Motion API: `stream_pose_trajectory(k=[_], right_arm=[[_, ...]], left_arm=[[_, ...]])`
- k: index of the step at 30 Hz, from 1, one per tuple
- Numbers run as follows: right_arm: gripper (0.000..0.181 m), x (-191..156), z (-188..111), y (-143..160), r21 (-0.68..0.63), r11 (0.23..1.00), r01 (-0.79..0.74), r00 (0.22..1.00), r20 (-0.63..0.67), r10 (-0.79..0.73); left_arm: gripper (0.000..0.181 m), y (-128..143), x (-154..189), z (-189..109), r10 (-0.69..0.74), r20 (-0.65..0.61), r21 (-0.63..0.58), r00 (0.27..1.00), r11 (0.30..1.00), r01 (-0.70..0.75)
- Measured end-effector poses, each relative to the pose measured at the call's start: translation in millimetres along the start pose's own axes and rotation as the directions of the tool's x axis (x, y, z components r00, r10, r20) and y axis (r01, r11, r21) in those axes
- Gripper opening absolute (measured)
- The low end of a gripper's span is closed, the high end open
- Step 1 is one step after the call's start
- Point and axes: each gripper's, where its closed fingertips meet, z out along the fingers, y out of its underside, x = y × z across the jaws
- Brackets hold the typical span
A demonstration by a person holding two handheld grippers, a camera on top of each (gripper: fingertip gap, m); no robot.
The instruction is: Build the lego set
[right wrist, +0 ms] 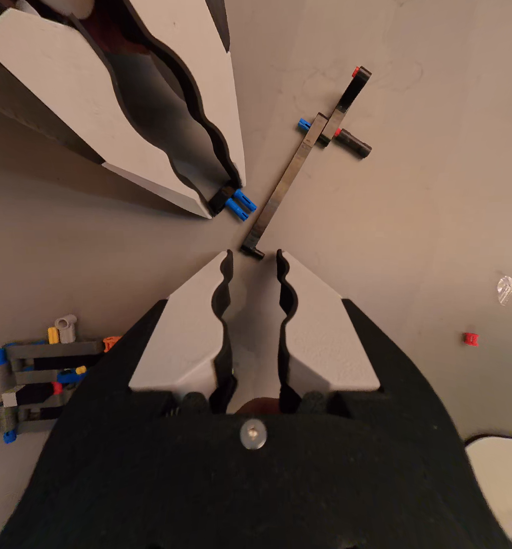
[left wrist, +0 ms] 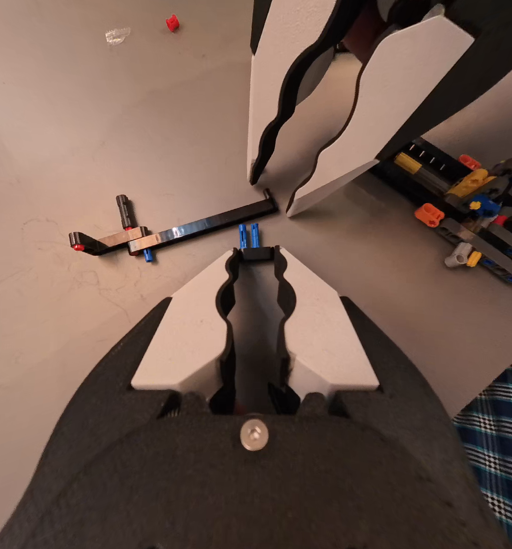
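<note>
Left gripper (left wrist: 256, 252) jaws clamp a small black connector (left wrist: 256, 255) w/ two blue pins (left wrist: 247, 236); just beyond, long black beam (left wrist: 207, 225) flat on counter (left wrist: 70, 118). Right gripper (right wrist: 254, 252) jaws apart, empty, at beam's end. Next, prob: grip beam, align pins w/ holes

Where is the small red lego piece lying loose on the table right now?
The small red lego piece lies at the left wrist view's upper left, beside a clear piece, apart from the long black beam.
</note>
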Motion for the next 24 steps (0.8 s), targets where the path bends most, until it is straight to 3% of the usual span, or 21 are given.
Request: stream_pose_trajectory(k=[24], right_arm=[[0.025, 6.4, -7.0, 3.7, 0.012, 0.999, -0.039, 0.997, -0.067, 0.040]], left_arm=[[0.022, -0.4, -1.1, 0.4, -0.023, 0.005, 0.012, 1.000, 1.000, 0.023]])
